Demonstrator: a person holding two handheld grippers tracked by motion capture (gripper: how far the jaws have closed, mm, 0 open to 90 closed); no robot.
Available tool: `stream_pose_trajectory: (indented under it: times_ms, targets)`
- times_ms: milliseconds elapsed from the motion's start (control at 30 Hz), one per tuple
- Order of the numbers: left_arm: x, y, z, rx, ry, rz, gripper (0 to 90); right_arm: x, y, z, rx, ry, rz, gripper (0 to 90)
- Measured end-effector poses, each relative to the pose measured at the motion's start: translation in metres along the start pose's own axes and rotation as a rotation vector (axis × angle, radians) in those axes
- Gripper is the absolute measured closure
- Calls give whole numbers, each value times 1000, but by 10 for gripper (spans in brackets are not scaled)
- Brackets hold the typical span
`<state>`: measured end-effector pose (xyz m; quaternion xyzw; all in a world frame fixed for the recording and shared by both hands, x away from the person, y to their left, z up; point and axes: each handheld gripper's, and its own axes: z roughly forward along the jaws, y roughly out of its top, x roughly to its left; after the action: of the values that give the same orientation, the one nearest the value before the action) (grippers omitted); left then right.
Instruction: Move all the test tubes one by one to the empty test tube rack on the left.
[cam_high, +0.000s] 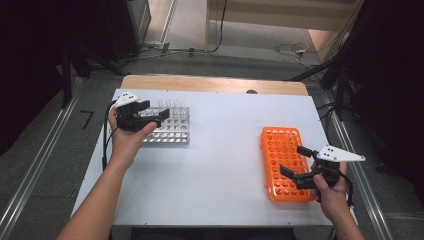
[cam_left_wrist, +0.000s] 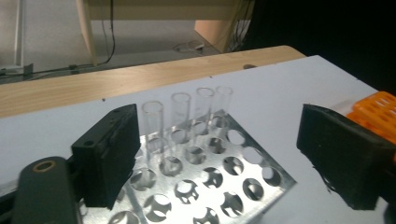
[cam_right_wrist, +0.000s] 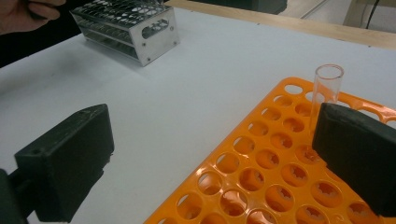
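Right gripper (cam_high: 295, 162): hanging wide apart over the orange rack (cam_high: 278, 150), one glass tube (cam_right_wrist: 324, 91) standing there.
Left gripper (cam_high: 152, 114): spreading wide, pinching nothing, over the metal rack (cam_high: 172, 131).
Tubes (cam_left_wrist: 180, 116): standing in the far row.
Tip: be lining up one tube between both pads, then squeezing gently.

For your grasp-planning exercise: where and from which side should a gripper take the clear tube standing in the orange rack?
Grip the clear tube on its bare upper wall, coming from above or level across it: it stands upright, its lower part sunk in the orange rack.
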<state>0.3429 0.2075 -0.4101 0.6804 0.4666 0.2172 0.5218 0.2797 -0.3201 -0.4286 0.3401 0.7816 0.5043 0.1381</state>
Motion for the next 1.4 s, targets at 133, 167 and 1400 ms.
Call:
stream_pose_trajectory:
  times_ms: [133,167,1400]
  targets:
    - [-11,-4,-13,-15,-32,18,36,-1,2,2,1,-6,9,0]
    - [-14,-6,-16,-14,-36,26,31,-2,3,2,-4,-5,9,0]
    - [-84,-51,-51,-46,-135,55,0,-67,11,44,101,-155,114,286]
